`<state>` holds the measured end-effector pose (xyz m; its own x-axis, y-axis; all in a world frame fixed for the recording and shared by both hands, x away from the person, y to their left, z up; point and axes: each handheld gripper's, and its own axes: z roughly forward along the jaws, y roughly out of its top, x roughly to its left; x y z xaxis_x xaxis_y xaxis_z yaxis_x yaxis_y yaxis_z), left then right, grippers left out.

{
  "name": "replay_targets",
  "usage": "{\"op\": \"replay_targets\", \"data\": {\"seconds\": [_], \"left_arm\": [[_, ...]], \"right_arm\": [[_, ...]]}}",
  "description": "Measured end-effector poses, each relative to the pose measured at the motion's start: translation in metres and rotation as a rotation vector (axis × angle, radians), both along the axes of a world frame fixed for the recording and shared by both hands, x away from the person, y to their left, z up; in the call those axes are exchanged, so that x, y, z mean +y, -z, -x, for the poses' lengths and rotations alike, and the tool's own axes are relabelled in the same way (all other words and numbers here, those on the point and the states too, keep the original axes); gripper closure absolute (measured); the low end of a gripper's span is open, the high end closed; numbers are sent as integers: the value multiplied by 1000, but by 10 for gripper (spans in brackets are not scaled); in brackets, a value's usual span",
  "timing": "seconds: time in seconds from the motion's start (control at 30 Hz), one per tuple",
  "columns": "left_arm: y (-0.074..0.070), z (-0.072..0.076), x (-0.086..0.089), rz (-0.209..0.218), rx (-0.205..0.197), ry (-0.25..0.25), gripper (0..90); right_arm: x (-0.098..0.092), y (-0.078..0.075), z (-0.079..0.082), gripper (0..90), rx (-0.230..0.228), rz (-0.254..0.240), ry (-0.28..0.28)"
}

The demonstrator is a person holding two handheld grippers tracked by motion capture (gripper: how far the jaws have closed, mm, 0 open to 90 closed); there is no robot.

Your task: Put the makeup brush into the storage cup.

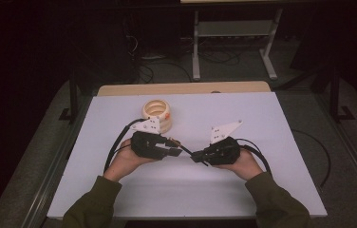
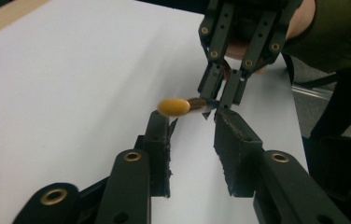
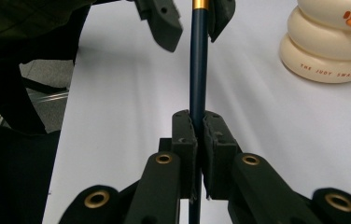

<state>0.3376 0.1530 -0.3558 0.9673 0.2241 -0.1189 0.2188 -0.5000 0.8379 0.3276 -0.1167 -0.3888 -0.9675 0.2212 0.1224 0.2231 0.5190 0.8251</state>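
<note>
You are holding a dark blue pen (image 3: 198,60) level above the middle of the white surface (image 1: 262,118), its barrel clamped tight in the closed jaws of your right hand-held gripper (image 1: 196,157). In the right gripper view the pen is pointing toward 12 o'clock, its gold band sitting between the two jaws of your left hand-held gripper (image 1: 176,148). Those jaws are standing apart on either side of the pen without pressing on it. In the left gripper view, the pen's yellow tip (image 2: 173,107) is hovering just above one jaw. A cream stacked-ring toy (image 1: 157,113) is resting at 11 o'clock from your hands.
</note>
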Motion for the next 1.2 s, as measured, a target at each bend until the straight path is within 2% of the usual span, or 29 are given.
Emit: {"op": "replay_targets", "data": {"seconds": [0.03, 0.5, 0.67, 1.2], "left_arm": [[0, 1, 0, 17, 13, -11, 684], [-2, -1, 0, 32, 11, -12, 716], [-3, -1, 0, 48, 26, -19, 745], [-3, -3, 1, 70, 39, -22, 759]], "right_arm": [[0, 0, 0, 841, -1, -1, 0], [4, 2, 0, 841, 7, -26, 9], [5, 2, 0, 841, 6, -32, 11], [10, 5, -2, 840, 1, -28, 8]]}}
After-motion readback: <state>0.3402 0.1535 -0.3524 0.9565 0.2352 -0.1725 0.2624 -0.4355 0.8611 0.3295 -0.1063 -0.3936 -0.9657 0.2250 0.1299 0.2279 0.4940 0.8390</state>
